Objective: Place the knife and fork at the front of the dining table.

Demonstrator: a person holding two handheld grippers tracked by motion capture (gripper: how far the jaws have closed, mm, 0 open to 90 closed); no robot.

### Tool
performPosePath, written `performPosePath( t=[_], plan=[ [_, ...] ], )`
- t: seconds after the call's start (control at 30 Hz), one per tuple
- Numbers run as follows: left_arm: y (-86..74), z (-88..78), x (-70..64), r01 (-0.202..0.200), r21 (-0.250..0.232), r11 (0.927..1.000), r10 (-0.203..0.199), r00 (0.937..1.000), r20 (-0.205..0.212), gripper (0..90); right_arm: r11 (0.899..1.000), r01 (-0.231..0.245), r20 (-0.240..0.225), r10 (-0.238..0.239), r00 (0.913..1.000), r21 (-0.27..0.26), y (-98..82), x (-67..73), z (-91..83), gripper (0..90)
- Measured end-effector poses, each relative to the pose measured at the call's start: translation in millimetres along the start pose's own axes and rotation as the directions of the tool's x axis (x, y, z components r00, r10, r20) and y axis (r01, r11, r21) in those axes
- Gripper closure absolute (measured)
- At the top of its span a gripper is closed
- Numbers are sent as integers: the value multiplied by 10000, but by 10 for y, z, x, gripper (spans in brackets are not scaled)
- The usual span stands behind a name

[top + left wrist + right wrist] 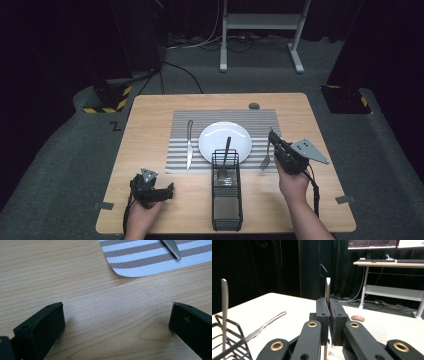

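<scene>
- The right gripper (273, 141), held in the person's right hand (292, 182), has its two black jaws pressed together on the handle of a fork (267, 155).
- In the right gripper view the fork's metal handle (327, 288) stands up between the closed jaws and rises past their tips.
- From the high view the fork hangs from the jaws with its tines pointing down toward the near right corner of the striped placemat (180, 145); whether the tines touch the mat cannot be told.
- Just to the left of this gripper lies a white plate (212, 145) in the middle of the placemat.
- Near the plate's front edge, left of the gripper, stands a black wire caddy (226, 200) with a spoon (225, 160) upright in its far end.
- Beyond the plate, on the mat's left side, a table knife (189, 145) lies lengthwise.
- Well apart, at the table's near left, the left gripper (170, 189) rests in the person's left hand (142, 212), low over the wooden table (150, 115).
- In the left gripper view its jaws are spread wide with bare wood between them; ahead of them are the mat's rounded corner (130, 272) and the knife's tip (172, 248).
- A small dark round object (254, 105) sits at the table's far edge.
</scene>
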State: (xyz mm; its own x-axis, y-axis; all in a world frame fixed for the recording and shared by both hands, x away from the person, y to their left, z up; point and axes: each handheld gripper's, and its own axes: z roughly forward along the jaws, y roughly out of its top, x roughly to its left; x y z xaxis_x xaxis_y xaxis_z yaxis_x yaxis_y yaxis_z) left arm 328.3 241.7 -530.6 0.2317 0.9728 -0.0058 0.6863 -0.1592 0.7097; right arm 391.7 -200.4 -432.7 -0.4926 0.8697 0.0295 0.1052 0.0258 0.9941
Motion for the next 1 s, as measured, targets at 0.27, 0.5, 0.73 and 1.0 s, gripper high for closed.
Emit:
performPosePath(
  t=[0.27,0.5,0.73,1.0],
  plan=[
    [1,-1,2,-19,12,10000,19,10000,3,4,9989,-211,63,208,9998,410,-72,-33,142,871],
    [1,0,2,-22,11,10000,22,10000,2,4,9979,-461,104,456,9989,458,-111,-72,300,871],
    [0,-1,2,-15,12,10000,15,10000,-1,4,9922,-967,89,963,9953,781,-138,-184,526,870],
    [-3,-3,-3,18,2,10000,-18,10000,-22,5,9827,-1477,133,1471,9890,1121,-192,-273,732,870]
  ],
)
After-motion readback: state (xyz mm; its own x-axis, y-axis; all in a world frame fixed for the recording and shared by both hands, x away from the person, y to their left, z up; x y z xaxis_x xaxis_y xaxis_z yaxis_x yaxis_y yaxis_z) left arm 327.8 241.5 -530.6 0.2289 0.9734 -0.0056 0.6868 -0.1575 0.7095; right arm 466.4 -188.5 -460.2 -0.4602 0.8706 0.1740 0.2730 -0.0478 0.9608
